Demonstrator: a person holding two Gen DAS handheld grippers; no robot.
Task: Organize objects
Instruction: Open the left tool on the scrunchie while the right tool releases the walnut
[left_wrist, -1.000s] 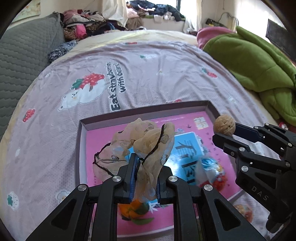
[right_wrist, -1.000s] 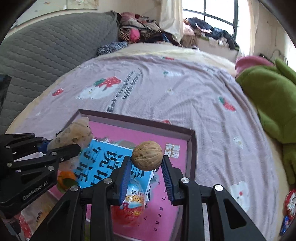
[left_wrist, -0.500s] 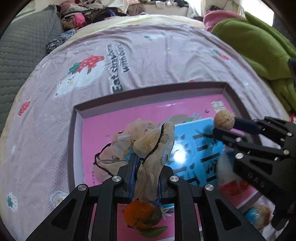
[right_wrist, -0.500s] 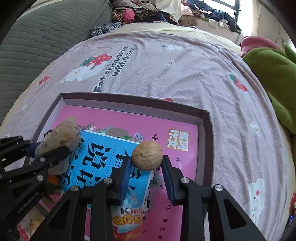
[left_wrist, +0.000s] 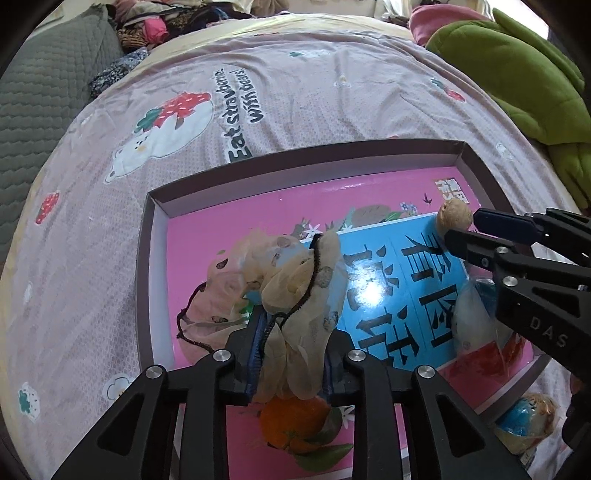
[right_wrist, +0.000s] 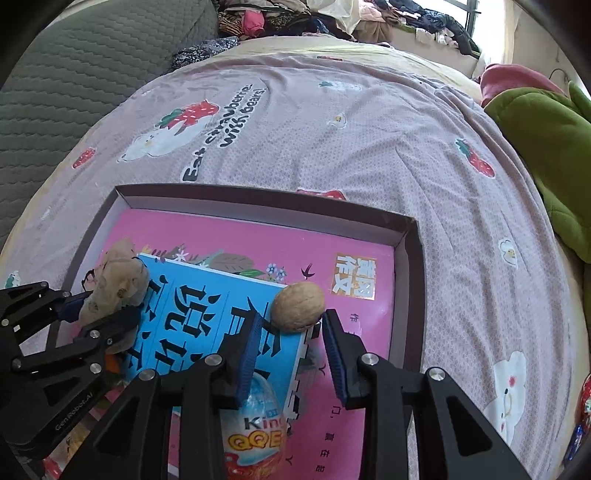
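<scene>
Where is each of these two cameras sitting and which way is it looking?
Left wrist: sits on the left gripper, looks forward and down into the shallow box on the bed; its black fingers pinch a beige scrunchie, and the right gripper enters at right.
Right wrist: sits on the right gripper, same heading from further right; its blue-padded fingers flank a walnut, left gripper at left.
Shared: box, blue booklet, walnut, scrunchie, strawberry-bear bedspread.

The box's (right_wrist: 406, 258) far pink floor lies bare; the blue booklet (right_wrist: 207, 314) and egg (right_wrist: 255, 435) crowd its near end.
</scene>
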